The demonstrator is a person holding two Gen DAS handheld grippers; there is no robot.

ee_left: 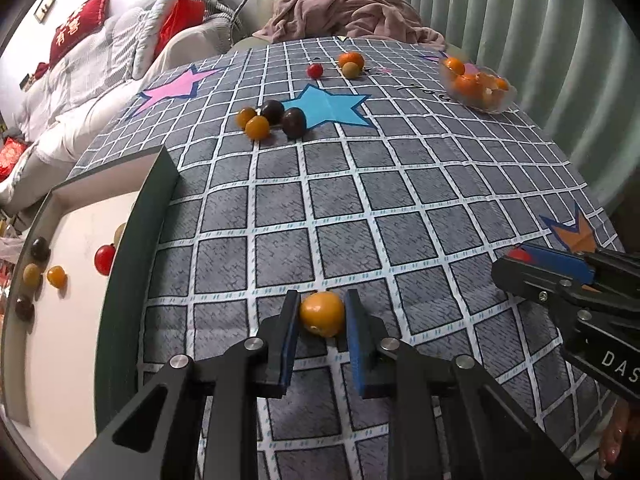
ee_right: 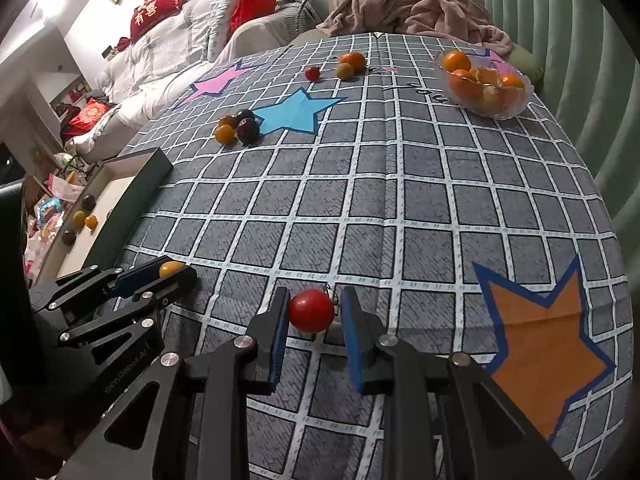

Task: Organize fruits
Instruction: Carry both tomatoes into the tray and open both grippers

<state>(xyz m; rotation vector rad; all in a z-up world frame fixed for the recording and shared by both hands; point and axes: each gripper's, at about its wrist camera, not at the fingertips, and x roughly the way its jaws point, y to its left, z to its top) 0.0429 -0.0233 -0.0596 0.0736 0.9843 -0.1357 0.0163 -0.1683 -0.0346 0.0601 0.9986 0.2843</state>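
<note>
My left gripper (ee_left: 322,312) is shut on a small orange fruit (ee_left: 322,313), just above the checked cloth; it also shows in the right wrist view (ee_right: 170,270). My right gripper (ee_right: 312,310) has a red tomato (ee_right: 311,310) between its pads, with a small gap on the right side; it shows in the left wrist view (ee_left: 520,258). Loose fruits lie near the blue star: orange ones (ee_left: 256,126) and dark ones (ee_left: 294,122). A red tomato (ee_left: 315,70) and two more fruits (ee_left: 351,63) lie farther back.
A dark-rimmed tray (ee_left: 132,248) at the left holds several small fruits (ee_left: 105,259). A glass bowl (ee_right: 486,86) with oranges stands at the far right. A pink blanket (ee_right: 416,10) lies beyond the table, a sofa with red cushions to the left.
</note>
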